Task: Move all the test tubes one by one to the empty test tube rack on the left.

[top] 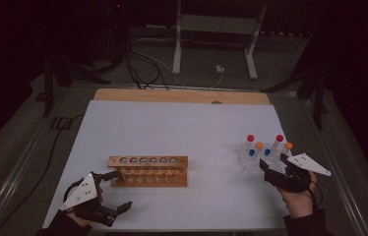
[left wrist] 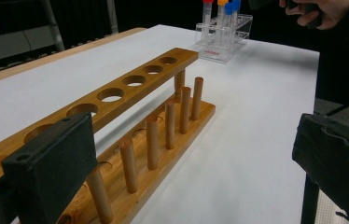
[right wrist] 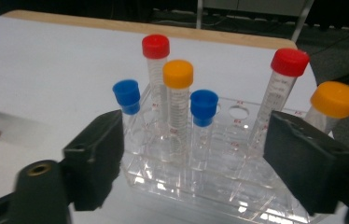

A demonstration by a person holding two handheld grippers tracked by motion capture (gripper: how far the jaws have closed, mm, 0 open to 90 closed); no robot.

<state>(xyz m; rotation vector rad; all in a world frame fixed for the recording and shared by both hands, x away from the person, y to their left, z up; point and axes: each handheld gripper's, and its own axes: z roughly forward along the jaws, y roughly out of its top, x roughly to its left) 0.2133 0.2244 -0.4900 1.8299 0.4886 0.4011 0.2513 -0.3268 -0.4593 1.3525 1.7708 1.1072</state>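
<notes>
Six capped tubes are standing upright in a clear plastic rack [top: 265,158] at the right side of the white table [top: 182,128]. Their long axes are running straight up. A short blue-capped tube [right wrist: 204,122] is sitting almost centred between the jaws of the right gripper [right wrist: 196,158], just ahead of them, with an orange-capped tube [right wrist: 178,105] right behind it. These jaws are standing apart, pressing on nothing. The right hand [top: 297,196] is by far the nearer one. Well to the left, an empty wooden rack [top: 148,171] is lying lengthwise, and the left gripper [top: 110,189] is waiting beside its near end, jaws spread wide and empty.
</notes>
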